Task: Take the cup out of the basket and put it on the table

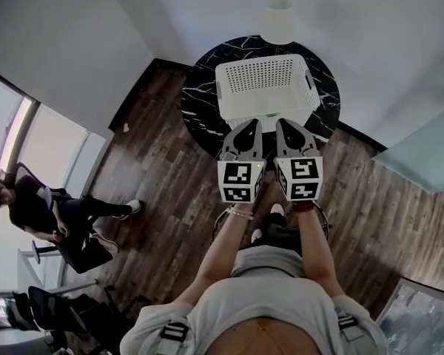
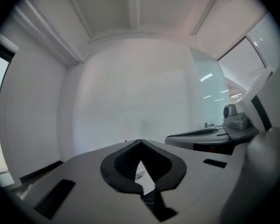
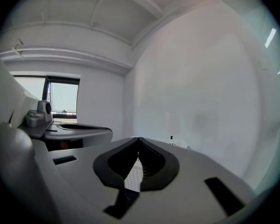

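Grippers both clenched, empty: left gripper (image 1: 244, 130) and right gripper (image 1: 291, 129) side by side at near rim of white basket (image 1: 266, 87) on round dark surface (image 1: 200, 106). Cup not visible to me, presumably inside basket. Approach step, I judge. Next I open one, reach over rim.

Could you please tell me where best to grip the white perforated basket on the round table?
Probably the near long rim of the white perforated plastic basket, coming down from above: it stands upright and open-topped, so opened jaws could straddle that thin wall.
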A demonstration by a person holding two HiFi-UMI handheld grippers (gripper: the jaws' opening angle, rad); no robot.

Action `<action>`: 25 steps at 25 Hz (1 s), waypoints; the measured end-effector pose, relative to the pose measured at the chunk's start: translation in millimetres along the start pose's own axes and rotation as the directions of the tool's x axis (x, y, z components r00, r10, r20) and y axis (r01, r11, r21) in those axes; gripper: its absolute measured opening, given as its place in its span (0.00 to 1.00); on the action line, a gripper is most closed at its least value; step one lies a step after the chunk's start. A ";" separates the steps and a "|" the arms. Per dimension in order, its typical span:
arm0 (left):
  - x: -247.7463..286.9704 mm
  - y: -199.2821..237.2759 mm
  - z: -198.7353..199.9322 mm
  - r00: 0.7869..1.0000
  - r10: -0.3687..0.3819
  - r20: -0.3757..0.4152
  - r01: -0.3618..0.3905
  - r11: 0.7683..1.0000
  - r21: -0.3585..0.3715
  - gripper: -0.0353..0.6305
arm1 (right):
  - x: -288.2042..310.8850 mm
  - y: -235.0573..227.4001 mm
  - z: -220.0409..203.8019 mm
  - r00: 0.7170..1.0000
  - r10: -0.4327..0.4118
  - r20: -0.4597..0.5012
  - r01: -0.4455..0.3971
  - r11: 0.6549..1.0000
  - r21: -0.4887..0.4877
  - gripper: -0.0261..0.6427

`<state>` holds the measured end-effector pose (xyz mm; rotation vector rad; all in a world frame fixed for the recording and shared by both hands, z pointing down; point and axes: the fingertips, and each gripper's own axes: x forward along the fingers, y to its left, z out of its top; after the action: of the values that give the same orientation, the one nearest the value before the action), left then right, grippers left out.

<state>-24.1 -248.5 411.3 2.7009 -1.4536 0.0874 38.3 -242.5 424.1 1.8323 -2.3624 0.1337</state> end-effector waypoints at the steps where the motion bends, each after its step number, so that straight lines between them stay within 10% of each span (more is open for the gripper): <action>1: 3.9 0.8 1.0 1.000 0.006 0.000 -0.006 1.000 0.000 0.06 | 3.9 -2.2 1.2 1.000 0.007 0.000 -0.007 1.000 0.000 0.05; 25: 69.7 13.8 10.5 0.987 0.160 -0.012 -0.159 0.985 0.060 0.06 | 67.3 -41.4 12.4 0.985 0.174 0.006 -0.174 0.985 -0.024 0.05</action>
<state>2.9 -314.9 407.2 2.6164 -1.6867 0.1632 61.3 -319.1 422.6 1.6177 -2.5163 0.1179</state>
